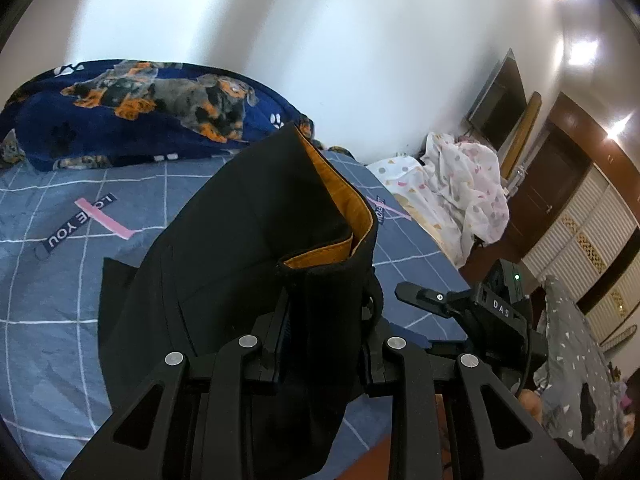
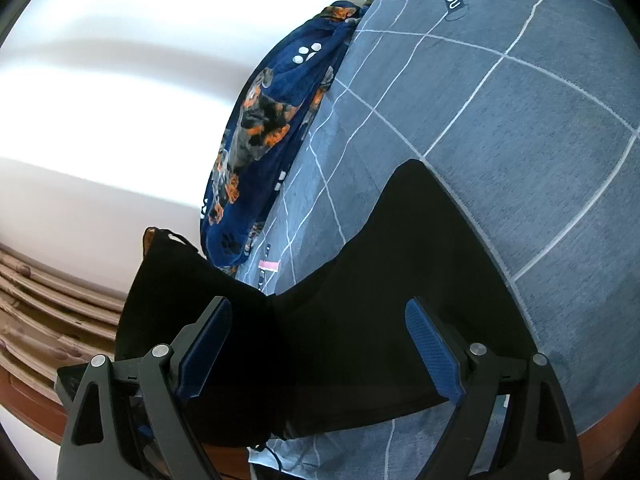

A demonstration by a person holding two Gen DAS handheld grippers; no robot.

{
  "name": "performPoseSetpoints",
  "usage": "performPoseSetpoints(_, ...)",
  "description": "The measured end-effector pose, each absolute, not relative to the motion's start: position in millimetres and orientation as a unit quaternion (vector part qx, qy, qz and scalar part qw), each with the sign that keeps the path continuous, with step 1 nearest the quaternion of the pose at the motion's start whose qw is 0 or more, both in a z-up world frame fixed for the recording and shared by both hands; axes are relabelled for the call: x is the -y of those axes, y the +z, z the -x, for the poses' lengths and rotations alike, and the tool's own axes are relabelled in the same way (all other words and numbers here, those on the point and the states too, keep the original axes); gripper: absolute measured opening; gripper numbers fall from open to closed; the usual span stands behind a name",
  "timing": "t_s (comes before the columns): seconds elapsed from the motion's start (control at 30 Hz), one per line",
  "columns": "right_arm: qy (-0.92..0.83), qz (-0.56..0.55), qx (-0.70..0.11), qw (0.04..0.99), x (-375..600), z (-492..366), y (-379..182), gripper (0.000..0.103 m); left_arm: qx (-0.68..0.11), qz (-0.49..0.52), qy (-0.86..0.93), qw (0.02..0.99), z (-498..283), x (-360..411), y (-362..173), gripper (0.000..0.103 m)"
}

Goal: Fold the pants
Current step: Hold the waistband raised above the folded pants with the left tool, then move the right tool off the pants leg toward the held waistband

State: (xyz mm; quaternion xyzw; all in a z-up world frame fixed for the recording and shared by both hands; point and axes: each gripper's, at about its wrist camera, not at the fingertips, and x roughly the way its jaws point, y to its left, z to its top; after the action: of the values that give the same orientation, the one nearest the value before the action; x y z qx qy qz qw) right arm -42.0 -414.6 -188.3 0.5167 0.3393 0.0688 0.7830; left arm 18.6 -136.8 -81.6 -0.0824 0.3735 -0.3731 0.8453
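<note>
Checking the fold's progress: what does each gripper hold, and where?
The left gripper clamps the black pants at the orange-lined waistband. The right gripper holds nothing.

We look from both wrists, close over the black pants [image 1: 248, 248], slanting down toward the dog-print blanket [image 2: 264, 128], a landmark both views share.

Right hand-held gripper [image 2: 318, 346] wide open, blue pads [image 2: 434, 354] apart, nothing pinched. Black pants [image 2: 400, 280] spread below and between the fingers on the grey checked bed [image 2: 500, 120], one part lifted at left with an orange lining edge. Navy dog-print blanket [image 2: 272, 132] bunched along the bed's far edge.
</note>
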Motion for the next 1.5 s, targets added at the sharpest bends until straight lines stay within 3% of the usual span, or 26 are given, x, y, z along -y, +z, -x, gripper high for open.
performPoseSetpoints(0.33, 0.072, -0.533, -0.332, 0.775, 422, 42, -196, 0.087, -0.384, 0.083, -0.376, 0.84, -19, 148, -87, 0.028)
performPoseSetpoints(0.6, 0.071, -0.614, -0.323, 0.717, 457, 51, -242, 0.084, -0.391, 0.083, -0.377, 0.836, -21, 152, -90, 0.028)
performPoseSetpoints(1.03, 0.112, -0.591, -0.304, 0.738, 470, 18, -210, 0.086, -0.399, 0.075, -0.376, 0.833, -21, 160, -93, 0.028)
performPoseSetpoints(1.13, 0.134, -0.582, -0.301, 0.744, 474, -3, -207, 0.072, -0.401, 0.074, -0.373, 0.833, -19, 162, -93, 0.028)
performPoseSetpoints(1.2, 0.145, -0.579, -0.313, 0.739, 475, -16, -213, 0.052, -0.402, 0.072, -0.372, 0.833, -19, 163, -93, 0.028)
performPoseSetpoints(1.33, 0.124, -0.561, -0.363, 0.734, 474, -33, -230, 0.038, -0.403, 0.067, -0.371, 0.834, -17, 167, -93, 0.028)
performPoseSetpoints(1.4, 0.102, -0.555, -0.388, 0.729, 475, -33, -242, 0.019, -0.404, 0.065, -0.371, 0.834, -17, 169, -93, 0.028)
performPoseSetpoints(1.5, 0.093, -0.57, -0.386, 0.719, 483, -25, -253, 0.015, -0.407, 0.063, -0.371, 0.832, -17, 172, -95, 0.028)
